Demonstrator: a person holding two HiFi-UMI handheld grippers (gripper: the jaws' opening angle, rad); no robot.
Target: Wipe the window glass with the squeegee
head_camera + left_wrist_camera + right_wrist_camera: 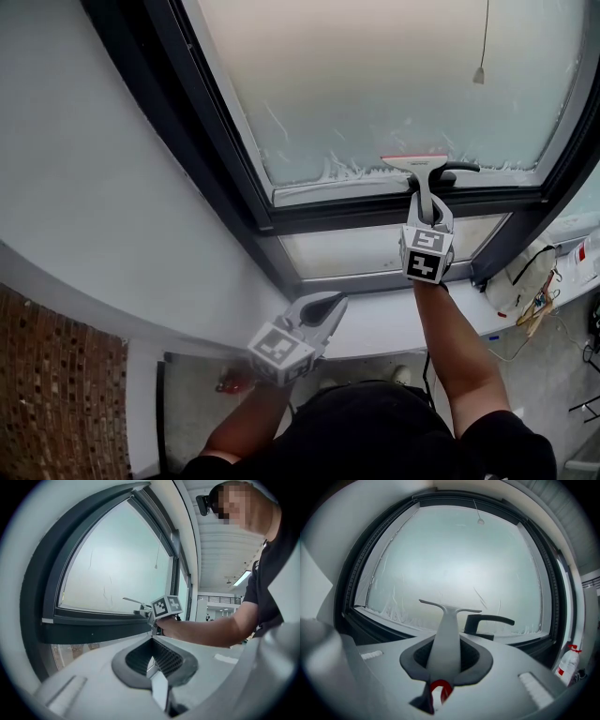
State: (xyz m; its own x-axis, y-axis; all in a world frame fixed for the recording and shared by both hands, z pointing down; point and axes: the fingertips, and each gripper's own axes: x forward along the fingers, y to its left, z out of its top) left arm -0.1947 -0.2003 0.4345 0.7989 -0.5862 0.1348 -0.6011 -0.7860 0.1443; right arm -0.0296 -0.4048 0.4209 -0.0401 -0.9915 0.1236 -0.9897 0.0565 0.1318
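Head view shows the window glass (375,75) with suds lying along its bottom edge. That is likely why you hold the squeegee (419,167) with its blade across that edge of the glass. Your right gripper (427,202) is clamped on the squeegee's grey stem, jaws tight around it. Your left gripper (323,305) hangs below the glass, well apart from it, jaws together on nothing, which looks idle to me.

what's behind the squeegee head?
Frosted window glass, streaked along its bottom edge, and a black window handle to the right. The squeegee hides part of the lower frame.
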